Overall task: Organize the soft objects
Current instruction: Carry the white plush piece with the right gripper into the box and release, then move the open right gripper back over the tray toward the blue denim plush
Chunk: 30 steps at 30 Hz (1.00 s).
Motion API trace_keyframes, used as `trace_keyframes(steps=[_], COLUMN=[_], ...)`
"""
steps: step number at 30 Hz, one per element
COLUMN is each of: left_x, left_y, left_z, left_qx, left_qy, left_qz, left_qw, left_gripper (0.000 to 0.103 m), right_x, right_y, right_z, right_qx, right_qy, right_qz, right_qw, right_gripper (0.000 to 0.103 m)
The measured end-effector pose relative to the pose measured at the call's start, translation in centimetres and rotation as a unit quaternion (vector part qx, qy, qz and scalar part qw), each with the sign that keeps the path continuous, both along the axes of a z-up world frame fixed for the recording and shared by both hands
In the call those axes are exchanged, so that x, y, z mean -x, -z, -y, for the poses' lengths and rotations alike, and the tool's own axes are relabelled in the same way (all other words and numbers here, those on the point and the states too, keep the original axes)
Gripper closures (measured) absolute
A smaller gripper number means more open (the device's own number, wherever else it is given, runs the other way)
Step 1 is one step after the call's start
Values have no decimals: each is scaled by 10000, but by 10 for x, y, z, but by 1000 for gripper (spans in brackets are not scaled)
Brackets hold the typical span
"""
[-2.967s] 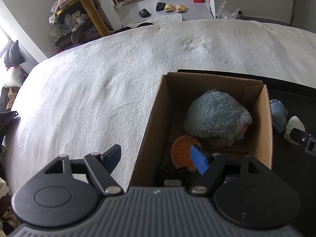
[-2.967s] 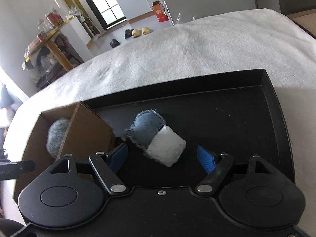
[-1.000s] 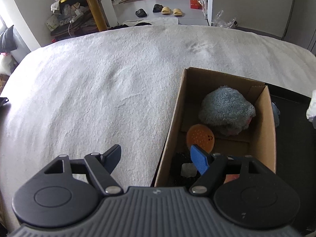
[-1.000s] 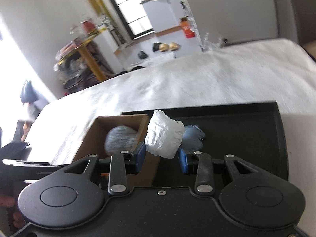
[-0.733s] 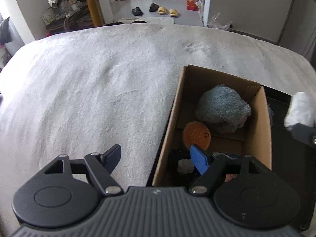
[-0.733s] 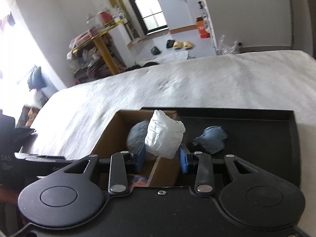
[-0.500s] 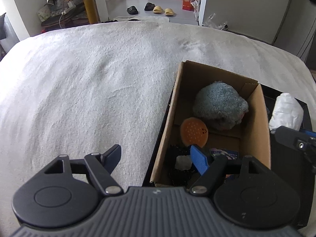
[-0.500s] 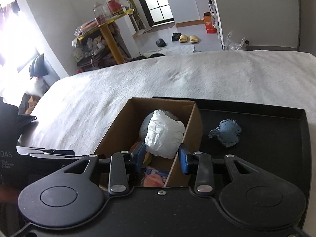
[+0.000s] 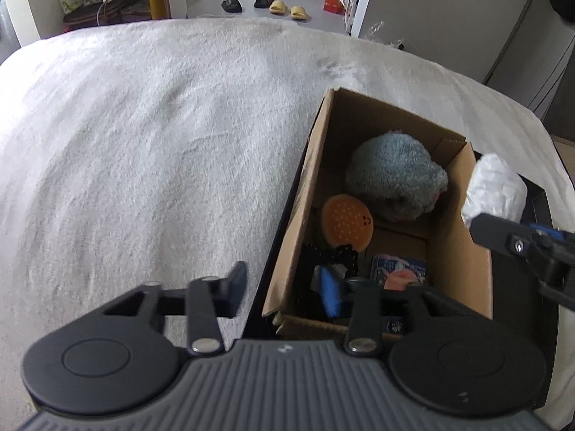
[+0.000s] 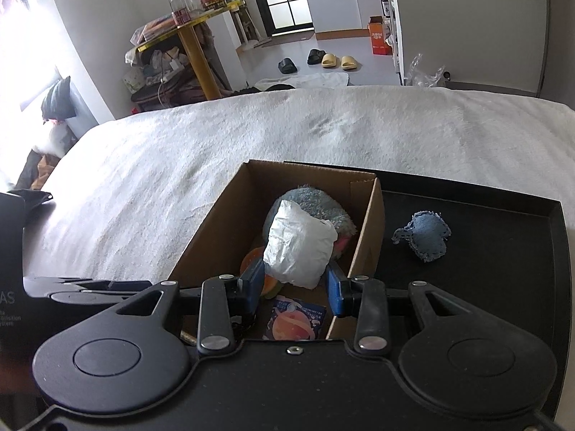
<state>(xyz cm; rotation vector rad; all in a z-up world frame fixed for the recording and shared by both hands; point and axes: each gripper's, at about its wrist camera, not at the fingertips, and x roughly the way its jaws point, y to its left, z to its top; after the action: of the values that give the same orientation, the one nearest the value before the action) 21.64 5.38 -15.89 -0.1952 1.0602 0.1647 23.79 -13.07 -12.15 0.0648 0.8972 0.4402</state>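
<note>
R gripper (image 10: 295,285) fingers clamped on white pouch (image 10: 296,244), hovering over box (image 10: 212,237). L gripper (image 9: 284,289) fingers just closing in, straddling box's near wall, whether gripping can't tell. Blue plush (image 9: 395,183) inside; denim piece (image 10: 424,235) on tray (image 10: 503,215).

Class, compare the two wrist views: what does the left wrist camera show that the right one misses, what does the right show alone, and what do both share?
Only the left wrist view shows the left claw, its jaws just closing astride the box's near-left wall, and a black chain-like item in the box.

Only the right wrist view shows the denim pouch on the black tray.

Both show the cardboard box, the blue-grey plush, the orange disc, and the white pouch gripped by the right claw.
</note>
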Motion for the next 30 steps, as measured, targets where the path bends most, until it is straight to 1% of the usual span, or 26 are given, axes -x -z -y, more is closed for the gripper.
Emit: trace_keyframes(steps=[1,4,8,11,13,14,17,18,21,24,26,27,29,30], left_x=[0,0,2,3,3,2,1,1,1,1,1,0,0,0], left_y=[2,9,10,10,10,9,8,8,5,3,1,-1,-4,-6], left_z=[-1,-1,-5,-6,-6,-6,-4,-4,0,2,3,4,5,5], left_qx=[25,60,149,180,186,183,166,159,35,40,-32,-65,-113,-140], left_qy=[8,108,46,55,57,60,68,65,45,61,31,7,-18,-30], left_qz=[-27,-186,-199,-193,-202,-207,-226,-237,-258,-245,-259,-263,-247,-237], left_qw=[10000,9998,9997,9996,9996,9996,9996,9996,9997,9997,9997,9996,9996,9996], left_gripper=[83,92,92,92,92,92,92,90,89,88,87,86,79,72], right_x=[-1,-1,-3,-5,-5,-5,-3,-2,-2,-2,-2,-2,-3,-3], right_y=[1,2,6,9,10,10,8,8,6,3,0,-1,-3,-3], right_z=[-2,-8,-14,-16,-15,-15,-13,-13,-8,-2,3,7,14,18], right_qx=[13,65,167,204,230,220,252,265,254,254,242,230,216,209], right_qy=[1,-13,-48,-16,18,24,35,42,71,105,135,157,197,219], right_qz=[-5,-8,-26,-89,-140,-142,-123,-120,-119,-96,-75,-65,-37,-28], right_qw=[10000,10000,9998,9998,9996,9997,9996,9996,9996,9996,9996,9996,9996,9995], right_gripper=[66,66,66,64,58,58,51,49,48,47,46,46,45,44])
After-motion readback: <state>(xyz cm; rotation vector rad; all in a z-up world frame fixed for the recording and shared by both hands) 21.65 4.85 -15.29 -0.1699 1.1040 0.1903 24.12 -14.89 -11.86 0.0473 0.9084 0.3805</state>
